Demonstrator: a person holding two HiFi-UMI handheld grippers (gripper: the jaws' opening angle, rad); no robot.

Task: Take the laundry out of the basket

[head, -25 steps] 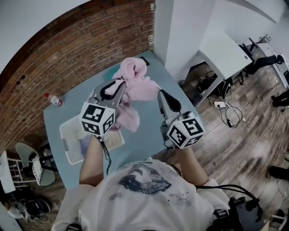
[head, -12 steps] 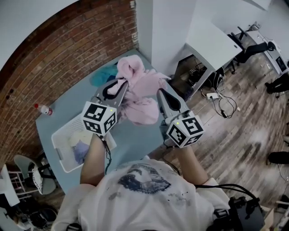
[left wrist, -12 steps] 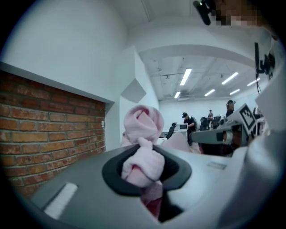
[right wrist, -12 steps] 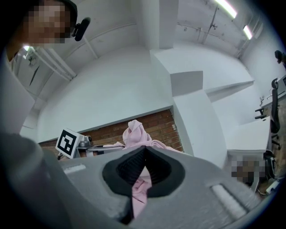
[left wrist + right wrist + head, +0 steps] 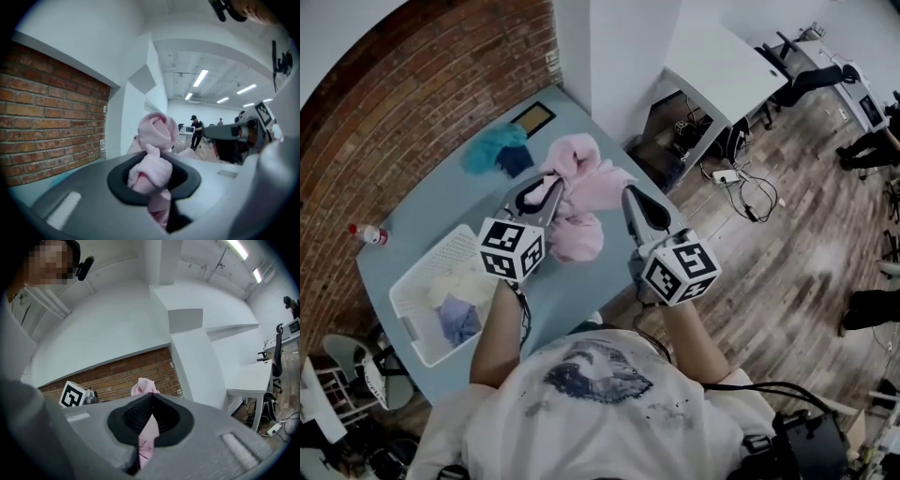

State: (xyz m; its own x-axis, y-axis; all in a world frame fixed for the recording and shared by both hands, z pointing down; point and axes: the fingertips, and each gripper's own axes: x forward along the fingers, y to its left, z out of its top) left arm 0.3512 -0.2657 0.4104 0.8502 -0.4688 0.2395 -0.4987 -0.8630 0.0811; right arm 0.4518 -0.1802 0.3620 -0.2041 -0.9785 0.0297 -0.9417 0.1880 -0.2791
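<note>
Furthest to my left, the white basket (image 5: 459,248) sits on the counter (image 5: 422,211) with a cream piece (image 5: 461,284) and a lavender piece (image 5: 459,321) left inside it. So I judge the job partly done, with more to lift out. Next comes my left gripper (image 5: 546,187), whose jaws are pinched narrow on a thick bunched fold of the pink garment (image 5: 581,211). That garment is out of the basket and well to its right, above the counter's near right part. It is strung between both grippers, with its bulk hanging beyond and between the tips, nearer the left one. A teal cloth (image 5: 492,148) lies on the counter further back. On the right, my right gripper (image 5: 630,197) has its jaws fully together on a thin edge of the same pink fabric. To set it down, I reckon both grips must lower together, clear of the basket.
</note>
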